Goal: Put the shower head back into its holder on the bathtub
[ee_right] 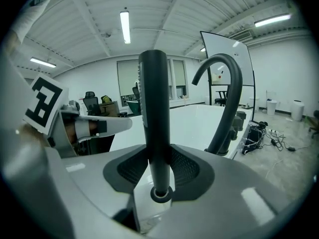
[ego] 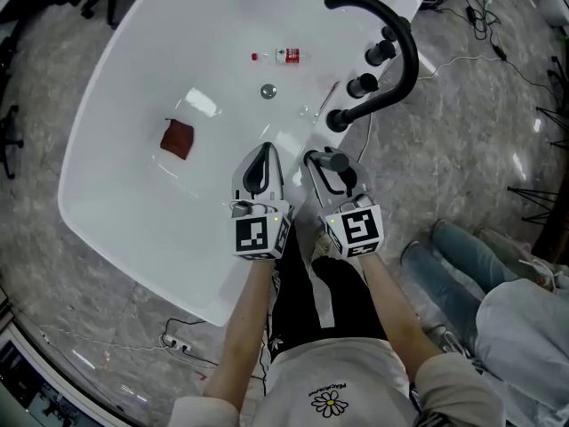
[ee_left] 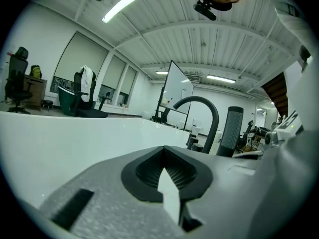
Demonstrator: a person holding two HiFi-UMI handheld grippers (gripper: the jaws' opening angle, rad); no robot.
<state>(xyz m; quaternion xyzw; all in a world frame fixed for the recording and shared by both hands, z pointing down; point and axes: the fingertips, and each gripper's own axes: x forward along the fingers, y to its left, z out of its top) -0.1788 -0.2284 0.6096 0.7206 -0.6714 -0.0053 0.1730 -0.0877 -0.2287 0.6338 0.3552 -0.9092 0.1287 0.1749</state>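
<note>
My right gripper (ego: 325, 162) was clamped on the black shower head (ee_right: 153, 108), holding it upright at the near rim of the bathtub (ego: 116, 212), just below centre in the head view. The arched black faucet (ego: 396, 47) stood at upper right. In the right gripper view the shower head's foot met a dark ring (ee_right: 160, 194) over the white rim. I judged that to be the holder, with the handle at its mouth or just entering, but I could not tell whether it was seated. My left gripper (ego: 263, 160) hung just beside, jaws together on nothing. Left to do, by my reading: press it home and let go. A red cloth (ego: 177, 138) and a small bottle (ego: 286, 56) lay inside the tub.
</note>
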